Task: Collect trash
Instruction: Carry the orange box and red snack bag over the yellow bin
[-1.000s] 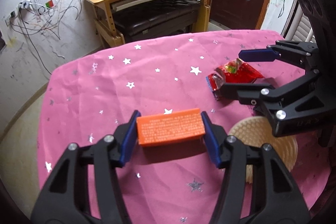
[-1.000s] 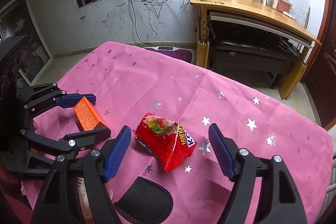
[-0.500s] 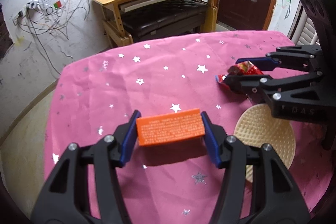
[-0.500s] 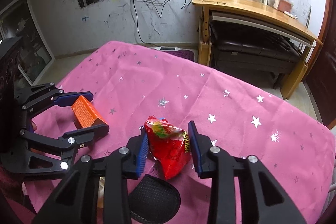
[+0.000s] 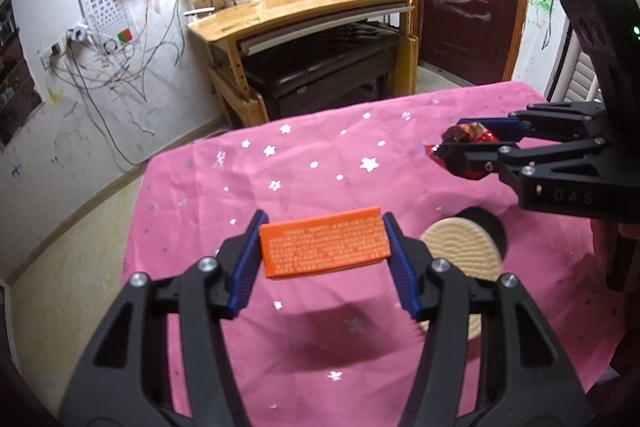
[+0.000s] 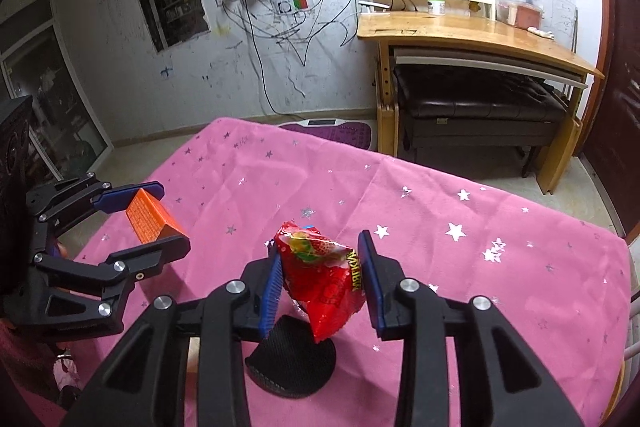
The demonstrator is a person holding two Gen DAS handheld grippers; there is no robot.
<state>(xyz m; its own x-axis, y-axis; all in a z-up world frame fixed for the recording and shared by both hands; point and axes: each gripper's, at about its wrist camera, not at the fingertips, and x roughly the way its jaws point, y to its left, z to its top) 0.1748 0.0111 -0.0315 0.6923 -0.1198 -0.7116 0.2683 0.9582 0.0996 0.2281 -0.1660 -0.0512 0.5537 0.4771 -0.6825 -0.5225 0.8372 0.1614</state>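
Observation:
An orange box (image 5: pixel 324 247) with white print hangs above the pink star-patterned tablecloth (image 5: pixel 312 155), and my left gripper (image 5: pixel 324 251) is shut on its two ends. The same orange box (image 6: pixel 150 217) shows at the left of the right wrist view, in the left gripper (image 6: pixel 156 217). A crumpled red snack wrapper (image 6: pixel 324 279) is pinched between the blue pads of my right gripper (image 6: pixel 322 277), lifted off the cloth. From the left wrist view the red wrapper (image 5: pixel 470 147) sits in the right gripper (image 5: pixel 468 143) at the right.
A round beige and black mesh pad (image 5: pixel 464 251) lies on the cloth below both grippers, seen as a black mesh disc (image 6: pixel 292 359) in the right wrist view. Beyond the table stand a wooden desk (image 5: pixel 304 7) and a dark bench (image 6: pixel 476 107).
My right gripper closed on the red wrapper and lifted it off the cloth. The left gripper rose a little with the orange box held in it.

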